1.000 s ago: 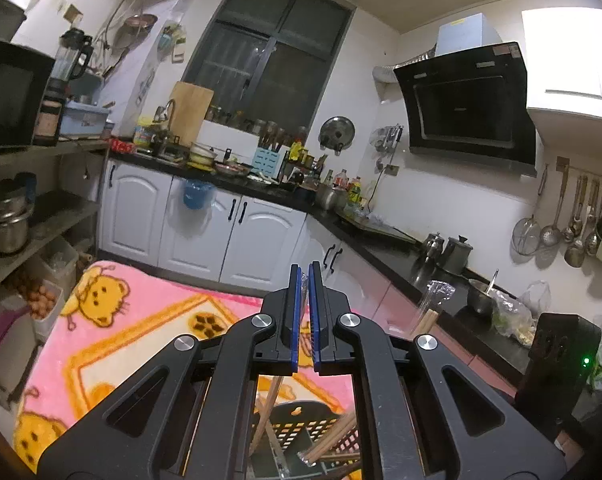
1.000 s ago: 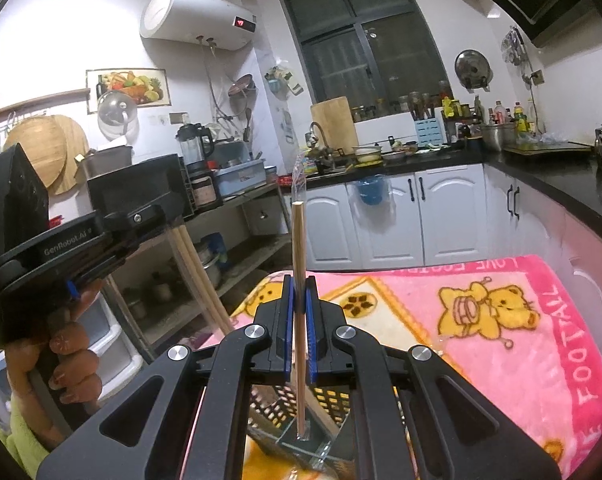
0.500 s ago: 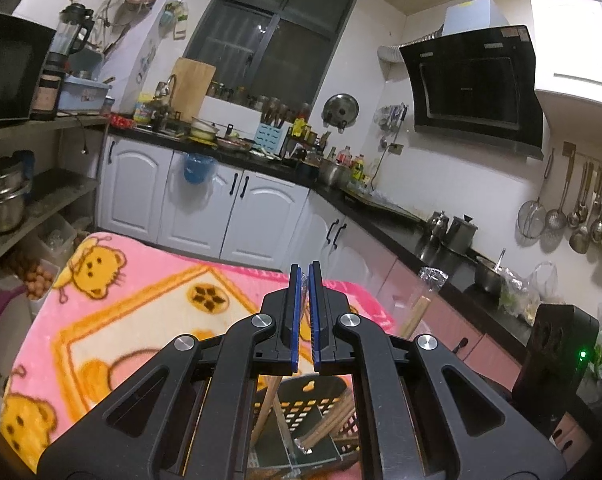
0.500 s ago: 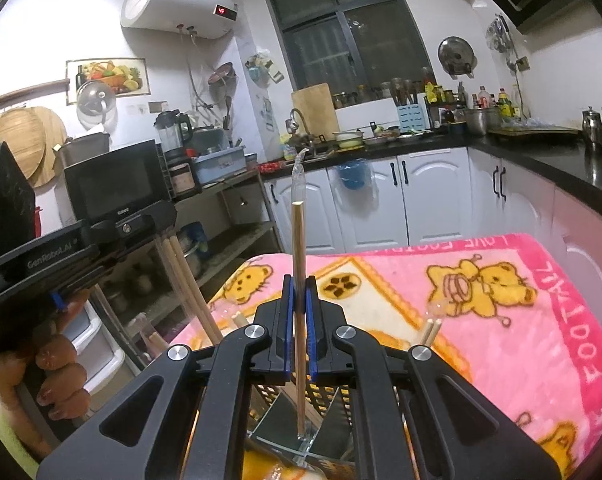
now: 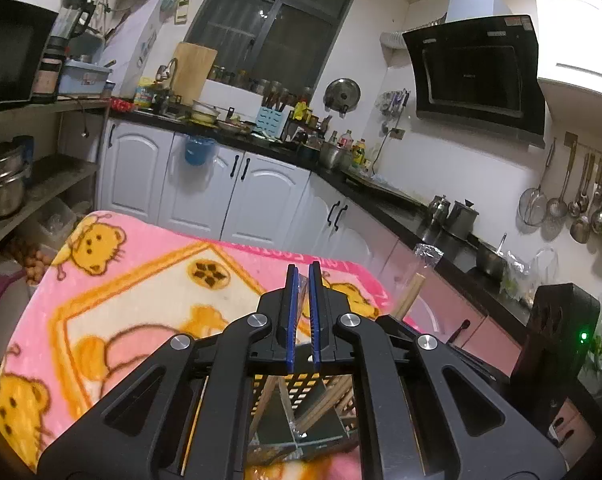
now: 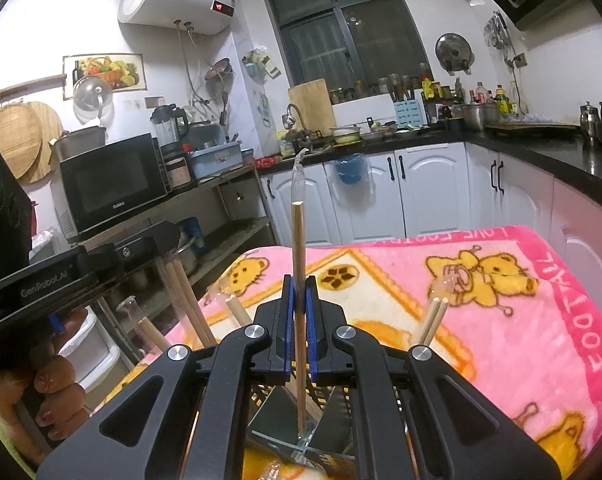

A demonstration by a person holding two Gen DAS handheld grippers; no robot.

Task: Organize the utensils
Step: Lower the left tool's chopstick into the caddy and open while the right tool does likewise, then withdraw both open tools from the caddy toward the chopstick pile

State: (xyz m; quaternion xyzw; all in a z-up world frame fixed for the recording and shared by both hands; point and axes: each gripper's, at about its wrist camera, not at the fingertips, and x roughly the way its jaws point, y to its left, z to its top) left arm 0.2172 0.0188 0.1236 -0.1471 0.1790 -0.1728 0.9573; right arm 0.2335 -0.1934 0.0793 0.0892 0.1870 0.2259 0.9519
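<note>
Wooden chopstick (image 6: 297, 264) upright, clamped in right claw (image 6: 300, 312); over black holder (image 6: 333, 420)

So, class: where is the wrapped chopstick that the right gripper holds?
In the right wrist view, centre, the wrapped chopstick stands upright between the right gripper's blue pads, its lower end over the black utensil basket.

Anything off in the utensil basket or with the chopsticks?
Mild mess only: wrapped chopstick pairs lean at different angles in the black basket rather than upright. The right gripper holds its chopsticks vertical over the basket. Nothing spilled or visibly broken.
</note>
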